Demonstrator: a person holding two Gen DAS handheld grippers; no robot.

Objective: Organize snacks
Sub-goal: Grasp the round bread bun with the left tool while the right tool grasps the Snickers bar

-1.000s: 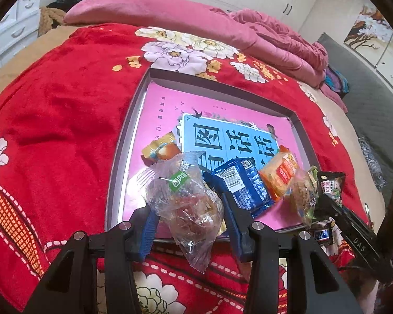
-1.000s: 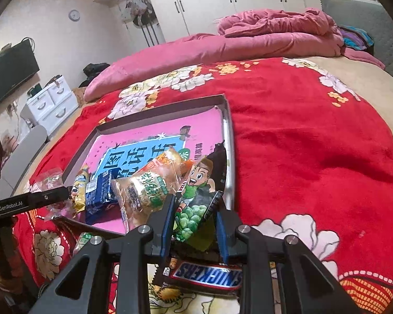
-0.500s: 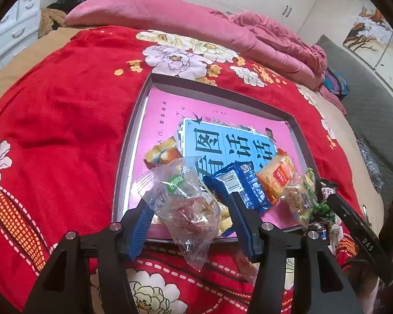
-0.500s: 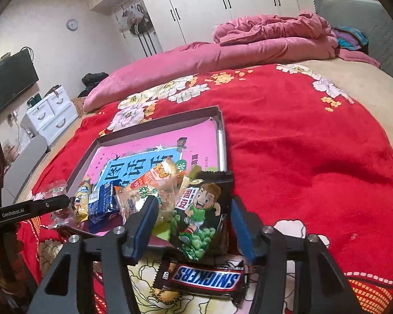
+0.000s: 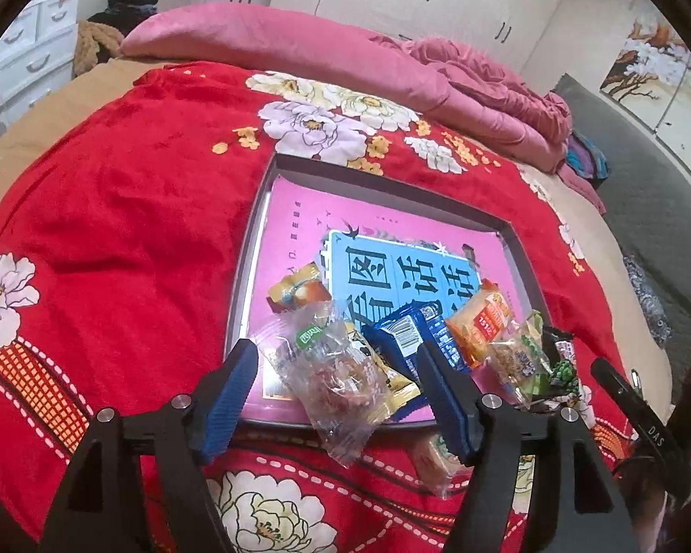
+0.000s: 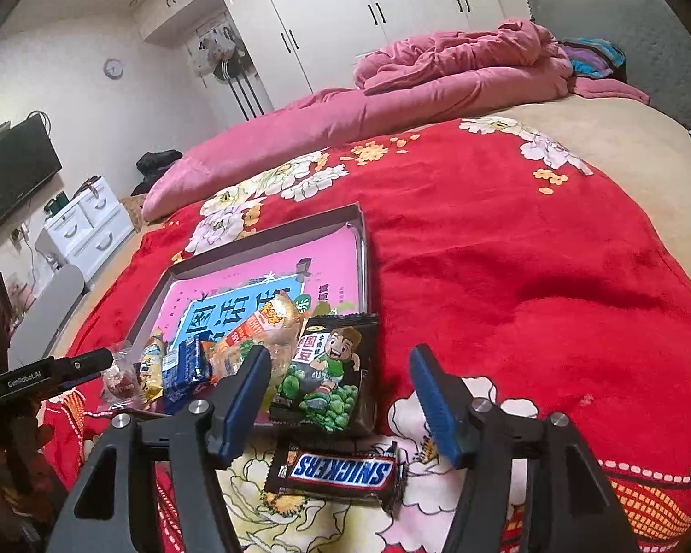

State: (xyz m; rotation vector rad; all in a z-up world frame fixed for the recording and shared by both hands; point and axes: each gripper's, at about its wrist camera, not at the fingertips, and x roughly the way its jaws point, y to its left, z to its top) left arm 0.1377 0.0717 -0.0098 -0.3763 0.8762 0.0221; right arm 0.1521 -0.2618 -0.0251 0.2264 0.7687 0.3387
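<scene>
Snacks (image 5: 410, 345) crowd the tray's (image 5: 246, 285) lower edge; left gripper (image 5: 336, 387) and right gripper (image 6: 341, 396), jaws just widened, apparently grip nothing.

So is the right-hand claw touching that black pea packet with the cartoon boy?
Apart. In the right wrist view the right gripper has just been opening; red blanket shows between its blue pads and the pea packet.

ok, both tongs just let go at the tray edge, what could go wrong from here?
1. The clear candy bag overhangs the tray's near rim; between the opened left tongs, it may slide onto the blanket.
2. The black pea packet leans at the tray corner and could tip out as the right tongs back away.
3. The Snickers bar lies outside the tray, easy to miss.
</scene>
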